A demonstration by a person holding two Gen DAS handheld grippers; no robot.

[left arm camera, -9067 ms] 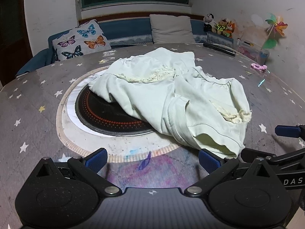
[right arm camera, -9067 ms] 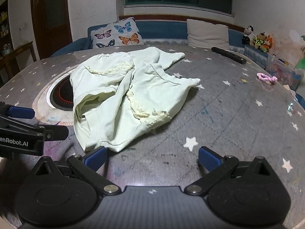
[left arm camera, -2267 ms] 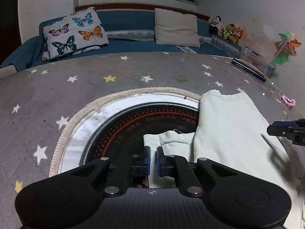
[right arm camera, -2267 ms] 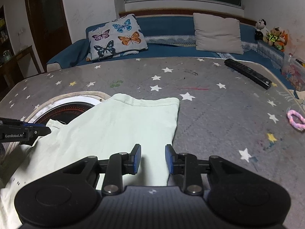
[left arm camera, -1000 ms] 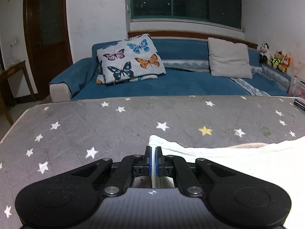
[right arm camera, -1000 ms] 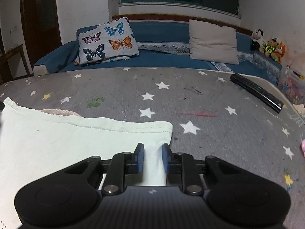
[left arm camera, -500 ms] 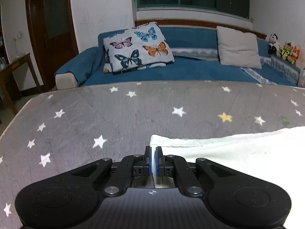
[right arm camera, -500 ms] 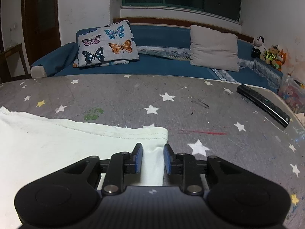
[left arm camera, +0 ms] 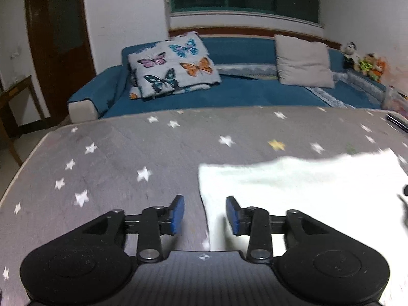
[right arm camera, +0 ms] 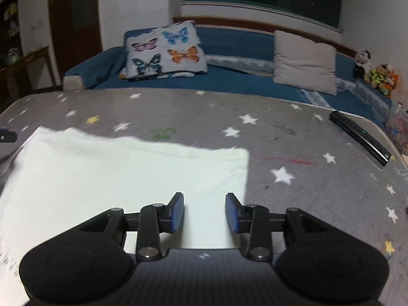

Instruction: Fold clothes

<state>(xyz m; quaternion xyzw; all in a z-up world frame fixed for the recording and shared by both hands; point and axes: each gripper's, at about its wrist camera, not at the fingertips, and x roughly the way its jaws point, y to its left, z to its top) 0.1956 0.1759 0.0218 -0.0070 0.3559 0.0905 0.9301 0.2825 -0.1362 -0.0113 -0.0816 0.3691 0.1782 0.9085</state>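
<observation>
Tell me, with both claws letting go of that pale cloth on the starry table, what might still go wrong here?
1. The left gripper is opening with the garment edge between its pads; pulling away could snag and drag that corner.
2. The right gripper is opening right over the garment's other corner, so it might ruffle the fold.
3. The remote control lies near the table edge; a wide sweep could knock it.
</observation>
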